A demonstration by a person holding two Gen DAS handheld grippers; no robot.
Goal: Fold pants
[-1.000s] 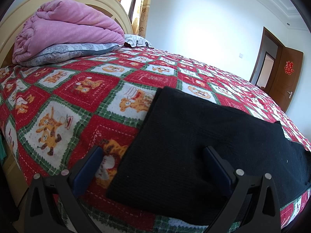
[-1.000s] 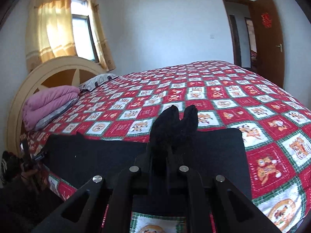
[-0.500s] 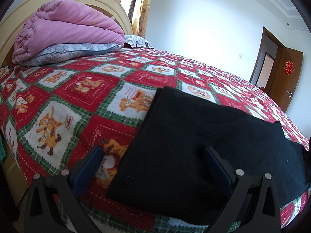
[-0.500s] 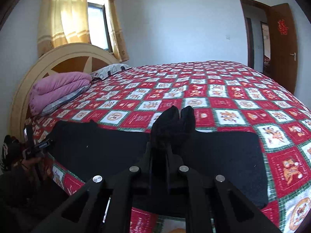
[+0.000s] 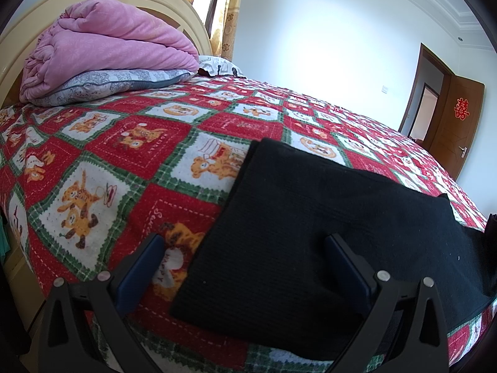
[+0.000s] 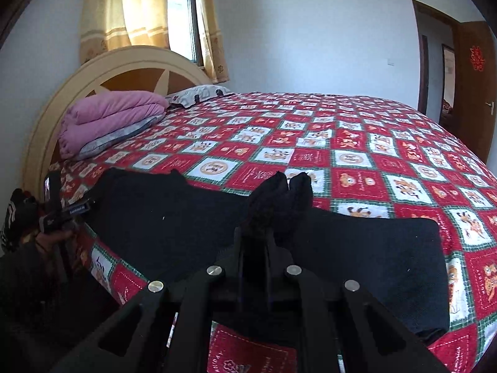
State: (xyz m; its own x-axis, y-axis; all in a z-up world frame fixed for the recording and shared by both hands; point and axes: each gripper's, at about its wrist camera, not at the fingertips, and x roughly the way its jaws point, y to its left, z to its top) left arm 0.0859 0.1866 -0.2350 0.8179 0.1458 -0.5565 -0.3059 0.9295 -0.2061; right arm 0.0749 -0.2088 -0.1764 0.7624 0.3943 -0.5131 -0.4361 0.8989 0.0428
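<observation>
Black pants lie flat across the near edge of a bed with a red, green and white patterned quilt. My left gripper is open, its blue-padded fingers straddling the pants' left end just above the cloth. In the right wrist view the pants stretch from left to right. My right gripper is shut on a bunched part of the pants, lifted above the flat cloth. The left gripper shows at the far left there.
A folded pink duvet on a grey pillow sits by the cream headboard. A second pillow lies further along. A window with yellow curtains is behind. A brown door stands open at right.
My right gripper has lifted and moved left with the bunched pants, so more of the cloth lies to its right. The left gripper has hardly moved.
</observation>
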